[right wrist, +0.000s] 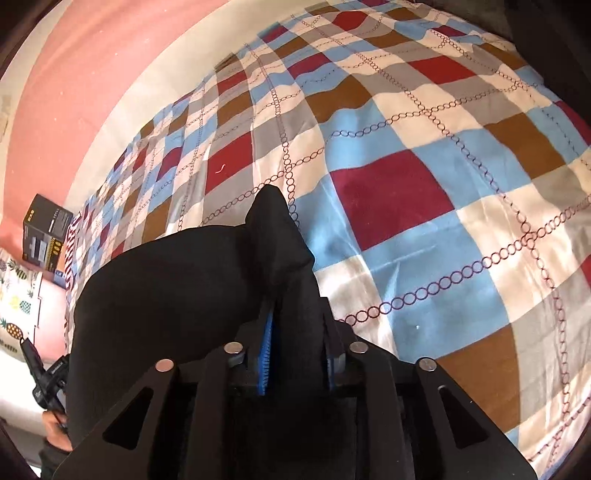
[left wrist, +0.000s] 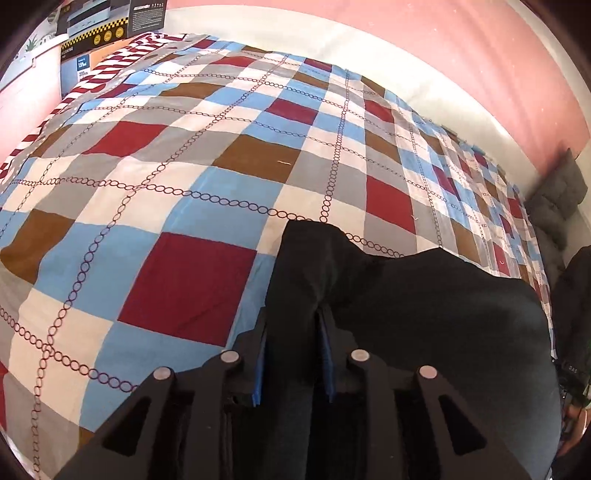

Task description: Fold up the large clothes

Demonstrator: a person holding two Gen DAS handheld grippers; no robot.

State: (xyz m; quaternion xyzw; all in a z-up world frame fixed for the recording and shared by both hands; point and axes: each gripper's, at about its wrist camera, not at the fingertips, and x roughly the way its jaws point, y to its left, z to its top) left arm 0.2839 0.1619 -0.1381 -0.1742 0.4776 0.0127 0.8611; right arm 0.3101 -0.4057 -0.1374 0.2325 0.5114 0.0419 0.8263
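Observation:
A large black garment [left wrist: 424, 302] hangs between my two grippers above a bed with a checked cover [left wrist: 184, 184]. My left gripper [left wrist: 293, 332] is shut on one corner of the garment, which sticks up past the blue pads. My right gripper [right wrist: 299, 325] is shut on another corner of the garment [right wrist: 166, 288], which also pokes up past its fingers. The cloth spans to the right in the left wrist view and to the left in the right wrist view. The lower part of the garment is hidden.
The checked cover [right wrist: 424, 177] fills both views. Cardboard boxes [left wrist: 107, 22] stand at the bed's far left corner, and a box [right wrist: 46, 232] shows at the left. A pink wall [left wrist: 480, 55] runs along the far side. A grey padded headboard [left wrist: 557, 199] stands at the right.

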